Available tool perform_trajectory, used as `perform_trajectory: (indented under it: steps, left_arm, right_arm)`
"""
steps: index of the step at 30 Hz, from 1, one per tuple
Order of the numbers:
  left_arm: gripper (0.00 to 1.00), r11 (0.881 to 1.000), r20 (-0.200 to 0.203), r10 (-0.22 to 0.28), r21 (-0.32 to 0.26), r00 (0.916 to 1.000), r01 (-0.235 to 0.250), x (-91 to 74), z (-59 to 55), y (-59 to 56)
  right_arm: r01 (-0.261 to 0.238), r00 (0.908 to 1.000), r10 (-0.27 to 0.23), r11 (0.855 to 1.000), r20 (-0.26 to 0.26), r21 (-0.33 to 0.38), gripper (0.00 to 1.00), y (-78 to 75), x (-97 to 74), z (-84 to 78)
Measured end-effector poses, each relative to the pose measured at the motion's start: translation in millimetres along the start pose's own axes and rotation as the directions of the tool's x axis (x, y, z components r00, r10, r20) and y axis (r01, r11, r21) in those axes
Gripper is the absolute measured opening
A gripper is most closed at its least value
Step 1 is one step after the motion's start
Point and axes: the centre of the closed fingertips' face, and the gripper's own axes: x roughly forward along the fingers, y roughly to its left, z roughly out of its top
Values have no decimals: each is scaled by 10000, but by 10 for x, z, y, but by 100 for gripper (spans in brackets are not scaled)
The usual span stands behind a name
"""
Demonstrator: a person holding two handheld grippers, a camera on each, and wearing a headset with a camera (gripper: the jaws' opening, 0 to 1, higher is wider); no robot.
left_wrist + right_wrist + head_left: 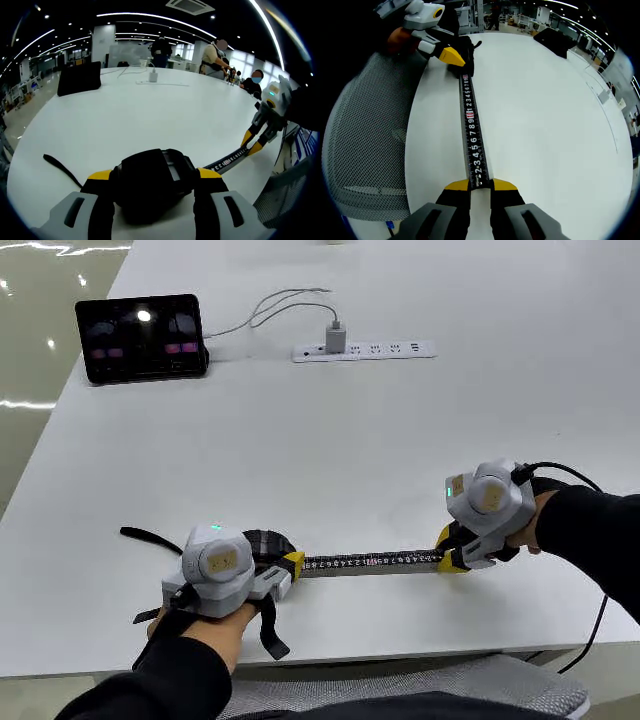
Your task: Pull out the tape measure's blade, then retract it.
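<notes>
Tape measure is down at about 7 o'clock in the head view, with its black case lying on the white table near the front edge. A black strap lies on the table at 9 o'clock from the case. The left gripper has its yellow-tipped jaws clamped on the case, one on each side, and in the left gripper view the case sits squarely between them.

From the case the blade runs out flat along the table toward 3 o'clock, numbers up. At its far end, around 4 o'clock, the right gripper has the tip pinched. In the right gripper view the jaws are squeezed onto the blade by the low numbers, and a grey mesh chair sits at 9 o'clock.

Further back on the table there's a dark tablet at 10 o'clock. A white power strip with a charger plugged in is at 12 o'clock, well apart from the tape.
</notes>
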Motion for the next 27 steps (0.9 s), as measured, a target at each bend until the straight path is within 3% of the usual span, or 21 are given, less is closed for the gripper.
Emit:
perform_trajectory:
  steps: [3, 7, 27]
  left_arm:
    - [59, 10000, 7, -8, 11, 10000, 8, -2, 0, -3]
    - [59, 10000, 17, -19, 16, 10000, 19, 0, 1, -5]
    - [59, 10000, 24, -21, 46, 10000, 20, 7, -2, -3]
  right_arm:
    - [-71, 9999, 74, 9997, 120, -227, 11, 9, 8, 23]
    - [-89, 9996, 88, 9999, 251, 58, 11, 9, 14, 46]
    - [59, 9998, -60, 10000, 210, 69, 11, 5, 83, 136]
